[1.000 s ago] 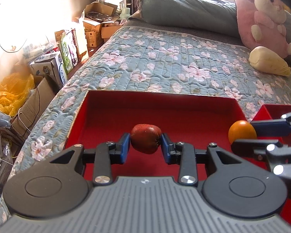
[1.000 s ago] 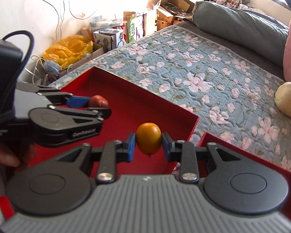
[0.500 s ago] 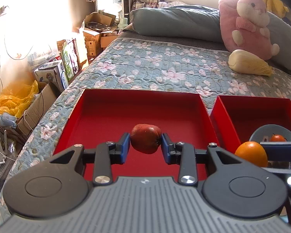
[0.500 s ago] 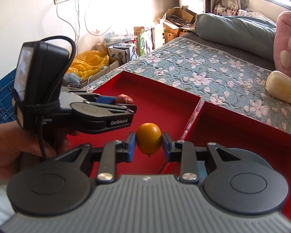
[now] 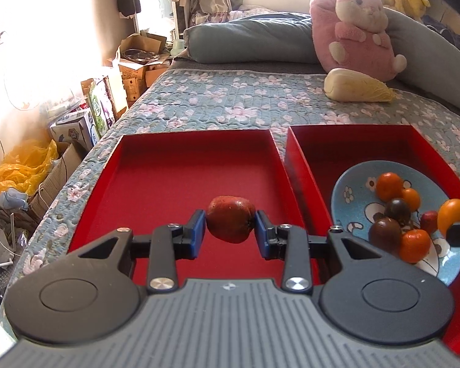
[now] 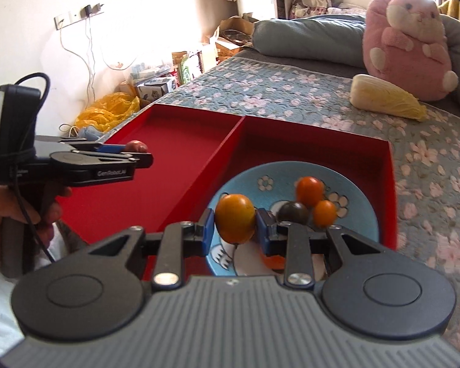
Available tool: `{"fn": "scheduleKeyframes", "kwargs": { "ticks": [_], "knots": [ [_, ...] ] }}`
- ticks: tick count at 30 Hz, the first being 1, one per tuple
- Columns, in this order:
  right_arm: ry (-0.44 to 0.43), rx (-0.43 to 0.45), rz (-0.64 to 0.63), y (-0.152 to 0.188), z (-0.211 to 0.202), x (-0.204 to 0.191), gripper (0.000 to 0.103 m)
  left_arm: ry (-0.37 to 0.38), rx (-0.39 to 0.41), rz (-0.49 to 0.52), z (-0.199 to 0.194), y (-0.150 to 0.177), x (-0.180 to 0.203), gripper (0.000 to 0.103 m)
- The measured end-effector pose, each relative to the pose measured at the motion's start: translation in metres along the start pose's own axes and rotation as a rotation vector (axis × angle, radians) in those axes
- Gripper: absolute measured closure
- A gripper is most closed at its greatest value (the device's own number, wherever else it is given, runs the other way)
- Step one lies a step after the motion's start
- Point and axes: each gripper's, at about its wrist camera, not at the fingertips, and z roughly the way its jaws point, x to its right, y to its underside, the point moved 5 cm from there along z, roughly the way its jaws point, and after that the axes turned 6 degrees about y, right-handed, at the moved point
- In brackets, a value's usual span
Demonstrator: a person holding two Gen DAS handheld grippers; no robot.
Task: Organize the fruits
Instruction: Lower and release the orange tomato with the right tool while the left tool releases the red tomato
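My left gripper (image 5: pixel 230 231) is shut on a dark red fruit (image 5: pixel 231 223) and hangs over the left red tray (image 5: pixel 156 181), whose floor is bare. My right gripper (image 6: pixel 234 230) is shut on an orange fruit (image 6: pixel 235 221) above the blue flowered plate (image 6: pixel 355 202), which sits in the right red tray (image 6: pixel 316 150). The plate holds several small fruits, orange (image 5: pixel 389 185), dark (image 5: pixel 385 233) and red (image 5: pixel 428 220). In the right wrist view the left gripper (image 6: pixel 135 150) shows from the side with its red fruit (image 6: pixel 135 145), held by a hand (image 6: pixel 3 214).
Both trays lie side by side on a flowered quilt (image 5: pixel 230 104). A pale cabbage-shaped toy (image 5: pixel 357 87) and a pink plush animal (image 5: pixel 357 27) rest further back by grey pillows. Cardboard boxes (image 5: pixel 138 64) and a yellow bag (image 5: pixel 24 165) crowd the floor to the left of the bed.
Both grippers have pulled back and to the right with their fruits still held. The right tray and its plate of fruits have come fully into view; the orange fruit now hangs over the plate.
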Motion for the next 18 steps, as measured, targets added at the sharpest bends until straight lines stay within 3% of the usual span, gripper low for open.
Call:
{"fn": "scheduleKeyframes", "kwargs": {
  "ticks": [7, 18],
  "knots": [
    [0.077, -0.008, 0.057, 0.027, -0.017, 0.037, 0.070, 0.097, 0.029, 0.019, -0.018, -0.002, 0.046, 0.063],
    [0.074, -0.036, 0.072, 0.042, -0.010, 0.049, 0.070, 0.255, -0.005, 0.070, -0.007, 0.007, 0.111, 0.063]
  ]
}}
